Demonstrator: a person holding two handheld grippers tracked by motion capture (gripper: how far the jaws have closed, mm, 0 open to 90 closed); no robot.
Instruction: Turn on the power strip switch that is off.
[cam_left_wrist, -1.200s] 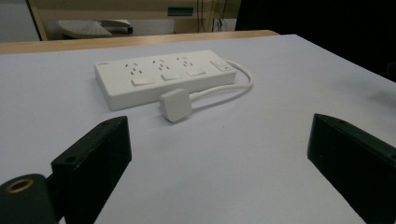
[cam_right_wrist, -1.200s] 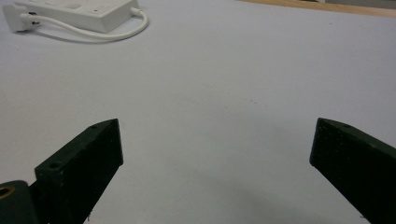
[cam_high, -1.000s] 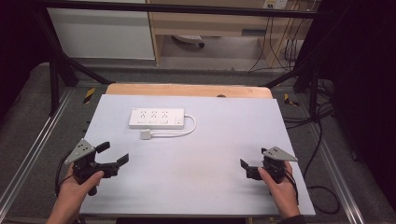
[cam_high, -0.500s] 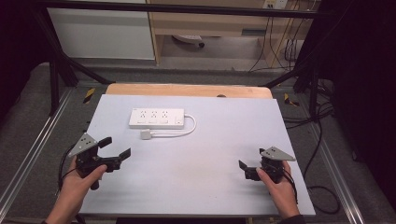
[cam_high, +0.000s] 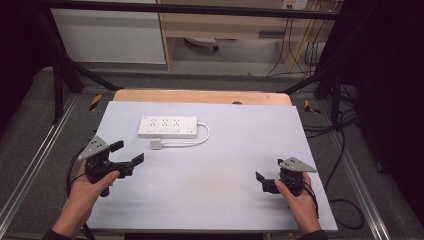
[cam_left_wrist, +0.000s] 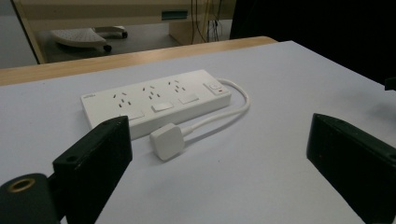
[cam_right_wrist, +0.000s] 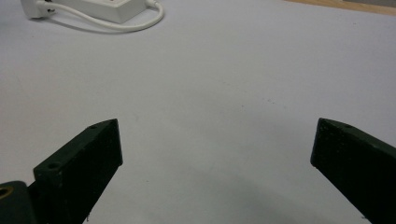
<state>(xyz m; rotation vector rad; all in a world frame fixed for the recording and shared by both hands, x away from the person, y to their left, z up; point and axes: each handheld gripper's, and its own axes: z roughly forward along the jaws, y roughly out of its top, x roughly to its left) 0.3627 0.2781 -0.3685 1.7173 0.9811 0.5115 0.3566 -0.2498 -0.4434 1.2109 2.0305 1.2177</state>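
A white power strip (cam_high: 167, 126) lies on the pale table mat (cam_high: 225, 165) at the back left. Its cord (cam_high: 202, 137) loops round to a white plug (cam_high: 157, 144) lying loose just in front of it. My left gripper (cam_high: 129, 152) is held in a hand near the mat's left edge, open and empty, pointing toward the strip. In the left gripper view the strip (cam_left_wrist: 154, 100) and plug (cam_left_wrist: 166, 140) lie a short way beyond the open left gripper (cam_left_wrist: 219, 154). My right gripper (cam_high: 267, 172) rests low at the front right, open, over bare mat (cam_right_wrist: 217, 93).
A wooden table edge (cam_high: 200, 96) shows beyond the mat. Black frame legs (cam_high: 60, 75) and metal rails (cam_high: 35, 160) flank the table. Cables (cam_high: 340, 150) hang off the right side. The cord loop (cam_right_wrist: 116, 23) lies far ahead of the right gripper (cam_right_wrist: 217, 158).
My left gripper has shifted slightly forward and right, toward the plug. The right gripper has barely moved. Both stay open.
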